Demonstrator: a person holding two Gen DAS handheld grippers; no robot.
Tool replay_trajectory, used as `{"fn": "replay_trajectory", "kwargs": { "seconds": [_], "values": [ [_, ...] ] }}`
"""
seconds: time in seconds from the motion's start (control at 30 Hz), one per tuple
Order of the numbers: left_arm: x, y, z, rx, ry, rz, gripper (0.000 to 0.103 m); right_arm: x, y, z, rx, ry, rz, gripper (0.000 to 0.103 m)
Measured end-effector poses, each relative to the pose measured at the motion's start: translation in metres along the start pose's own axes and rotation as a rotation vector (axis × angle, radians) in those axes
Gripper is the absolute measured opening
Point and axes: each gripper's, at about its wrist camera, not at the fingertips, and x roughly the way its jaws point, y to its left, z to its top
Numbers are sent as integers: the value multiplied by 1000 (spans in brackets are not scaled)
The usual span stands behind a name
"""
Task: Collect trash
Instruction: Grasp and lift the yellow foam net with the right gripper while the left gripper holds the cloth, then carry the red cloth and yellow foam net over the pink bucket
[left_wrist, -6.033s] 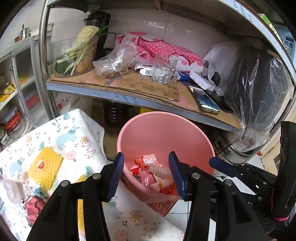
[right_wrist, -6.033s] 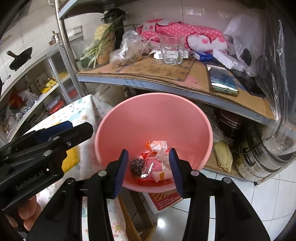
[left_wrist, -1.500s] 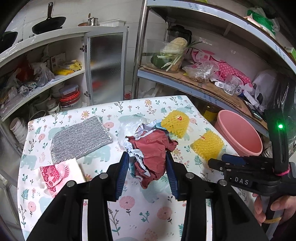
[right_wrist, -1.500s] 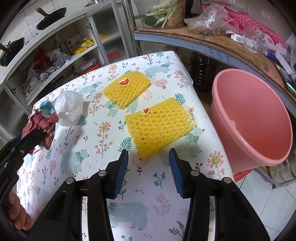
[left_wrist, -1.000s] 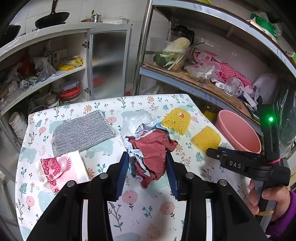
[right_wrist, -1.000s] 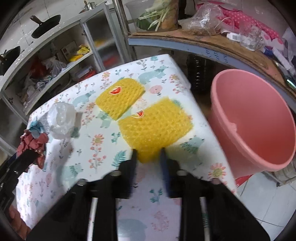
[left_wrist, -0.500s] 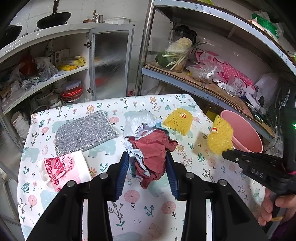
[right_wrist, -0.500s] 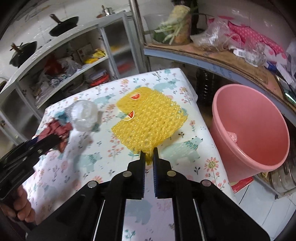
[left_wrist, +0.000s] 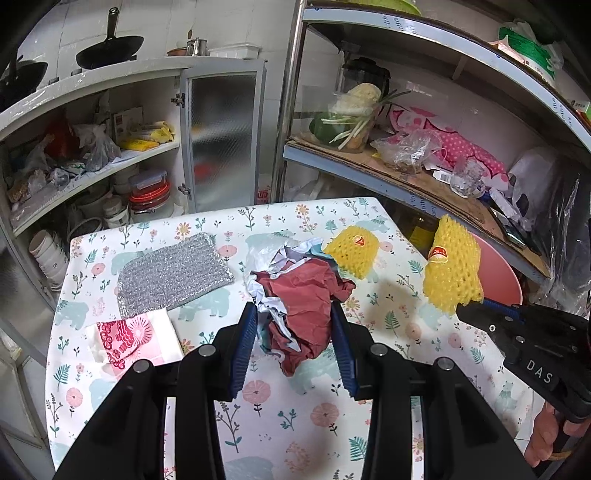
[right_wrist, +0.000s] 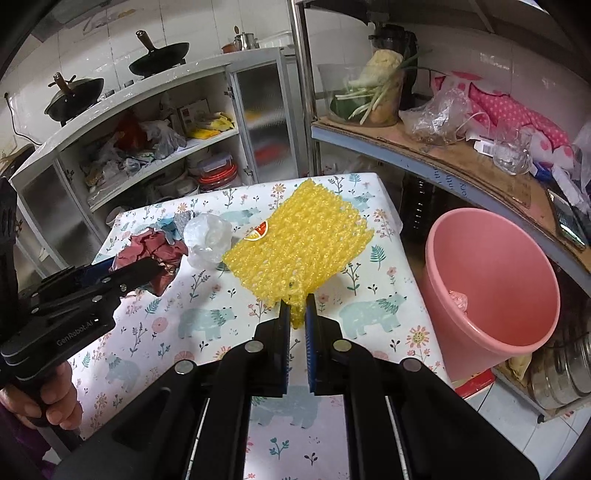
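Note:
My left gripper (left_wrist: 294, 321) is shut on a crumpled wad of red and white paper (left_wrist: 303, 295), held just above the flowered tablecloth (left_wrist: 258, 398). My right gripper (right_wrist: 297, 306) is shut on the lower edge of a yellow foam fruit net (right_wrist: 299, 240), which hangs lifted off the table, near its right side. A second yellow net (left_wrist: 352, 251) lies flat on the cloth beyond the wad. A crumpled clear plastic bag (right_wrist: 207, 236) rests beside the wad. The pink bucket (right_wrist: 491, 332) stands on the floor right of the table, with some wrappers inside.
A silver foil mat (left_wrist: 173, 273) and a white packet with a red pattern (left_wrist: 129, 336) lie on the table's left half. A cluttered metal shelf (right_wrist: 443, 147) overhangs the bucket. An open cupboard (left_wrist: 110, 166) stands behind the table.
My right gripper went from open over the yellow net to shut on it, then raised it off the table. The left gripper kept still with its paper wad.

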Motion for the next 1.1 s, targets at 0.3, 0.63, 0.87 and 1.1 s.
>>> {"fn": "replay_trajectory", "kwargs": {
  "seconds": [0.3, 0.63, 0.87, 1.1],
  "values": [
    [0, -24, 11, 41, -6, -10, 39, -12, -15, -2, 22, -25, -16, 8],
    [15, -77, 30, 121, -8, -65, 39, -22, -59, -4, 92, -42, -72, 8],
    [31, -119, 45, 168, -3, -131, 39, -30, -103, -5, 154, -64, -146, 8],
    [50, -165, 55, 220, 7, -212, 39, -31, -148, -8, 225, -66, -224, 8]
  ]
}}
